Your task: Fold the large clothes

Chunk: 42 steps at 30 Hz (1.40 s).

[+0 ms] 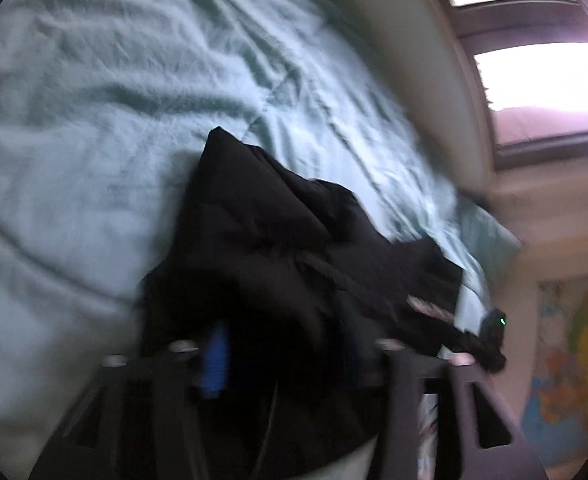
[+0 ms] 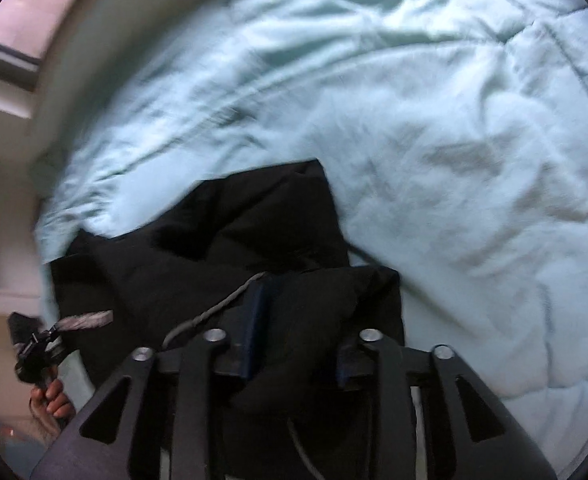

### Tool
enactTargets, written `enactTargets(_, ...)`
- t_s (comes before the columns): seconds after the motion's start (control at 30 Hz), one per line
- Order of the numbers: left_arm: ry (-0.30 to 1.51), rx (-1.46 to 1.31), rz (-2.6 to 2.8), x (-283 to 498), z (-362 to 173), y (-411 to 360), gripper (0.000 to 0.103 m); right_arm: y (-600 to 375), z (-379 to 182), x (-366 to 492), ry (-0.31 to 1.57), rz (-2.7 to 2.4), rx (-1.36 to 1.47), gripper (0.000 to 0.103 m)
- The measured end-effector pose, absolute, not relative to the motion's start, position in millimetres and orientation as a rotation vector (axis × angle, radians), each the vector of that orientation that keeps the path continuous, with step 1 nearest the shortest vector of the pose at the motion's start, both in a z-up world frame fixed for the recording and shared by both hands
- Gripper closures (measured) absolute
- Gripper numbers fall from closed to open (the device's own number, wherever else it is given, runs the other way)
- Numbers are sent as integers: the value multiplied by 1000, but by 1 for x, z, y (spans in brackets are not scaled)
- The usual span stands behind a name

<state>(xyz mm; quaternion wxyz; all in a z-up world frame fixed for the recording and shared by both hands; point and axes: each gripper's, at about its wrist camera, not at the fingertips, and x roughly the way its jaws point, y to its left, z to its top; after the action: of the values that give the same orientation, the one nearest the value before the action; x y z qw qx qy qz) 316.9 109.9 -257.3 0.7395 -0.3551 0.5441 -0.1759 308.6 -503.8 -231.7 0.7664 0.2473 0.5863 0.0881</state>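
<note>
A large black garment (image 1: 278, 240) hangs bunched over a pale green bed cover (image 1: 74, 120). My left gripper (image 1: 286, 356) is shut on its near edge, with cloth packed between the blue-padded fingers (image 1: 214, 360). In the right wrist view the same black garment (image 2: 234, 248) drapes from my right gripper (image 2: 294, 360), which is shut on a thick fold of it. A grey drawcord (image 2: 214, 312) runs across the cloth beside the left finger. The other gripper (image 2: 34, 352) shows at the far left, held by a hand. Both views are blurred by motion.
The wrinkled bed cover (image 2: 454, 160) fills most of both views. A padded headboard (image 1: 426, 80) and a bright window (image 1: 534, 60) lie beyond the bed. A colourful map (image 1: 574, 360) hangs on the wall at lower right.
</note>
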Motion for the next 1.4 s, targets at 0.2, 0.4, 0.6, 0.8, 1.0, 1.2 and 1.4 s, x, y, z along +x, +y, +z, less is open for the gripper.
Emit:
enactTargets(0.2, 1065, -668, -330, 280, -207, 152, 29, -498, -210, 293, 1208, 175, 348, 32)
enactTargets(0.4, 1100, -623, -291, 333, -235, 132, 28, -489, -249, 329, 1217, 152, 231, 32)
enactTargets(0.6, 1142, -617, -262, 381, -264, 115, 28, -504, -278, 364, 1209, 205, 289, 31)
enactTargets(0.8, 1154, -636, -333, 400, -282, 100, 56, -493, -281, 366, 1173, 230, 314, 75)
enactTargets(1.0, 980, -538, -252, 365, -223, 100, 91, -479, -207, 335, 995, 138, 122, 87)
enactTargets(1.2, 851, -460, -209, 399, -173, 94, 91, -467, -188, 391, 922, 26, 64, 87)
enactTargets(1.4, 1128, -465, -76, 460, -291, 85, 89, -458, -312, 451, 1229, -36, 99, 88)
